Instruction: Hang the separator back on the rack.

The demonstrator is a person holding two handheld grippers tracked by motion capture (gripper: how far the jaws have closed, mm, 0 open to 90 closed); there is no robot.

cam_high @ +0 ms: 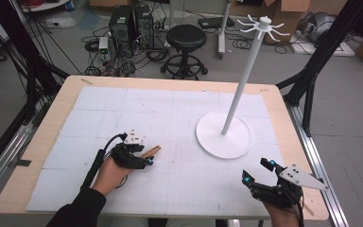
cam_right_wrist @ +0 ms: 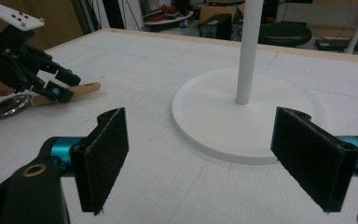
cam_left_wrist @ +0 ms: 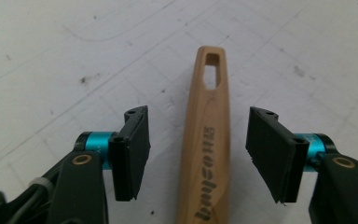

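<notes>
Left gripper [cam_left_wrist: 198, 154] straddles the wooden handle [cam_left_wrist: 205, 140] w/ pads not touching, near-left on table [cam_high: 42, 142]. Right gripper view adds a metal end [cam_right_wrist: 7, 106], maybe a strainer. Right gripper [cam_right_wrist: 214, 158] open, empty.

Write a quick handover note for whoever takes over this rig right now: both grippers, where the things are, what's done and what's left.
Left gripper: open, jaws astride the light wooden utensil handle with the slotted end, pads on either side and not yet pressing it.
Right gripper: open, holding nothing, near the table's front right corner, facing the white round-based stand with hooked arms on top.
Things: the handle lies flat on the white gridded mat, left of centre; its round metal end lies beside the left gripper. The stand is upright, right of centre, hooks bare.
Done: left gripper lined up on the handle.
Left: close on the handle and lift it; probably hang it on the stand.
</notes>
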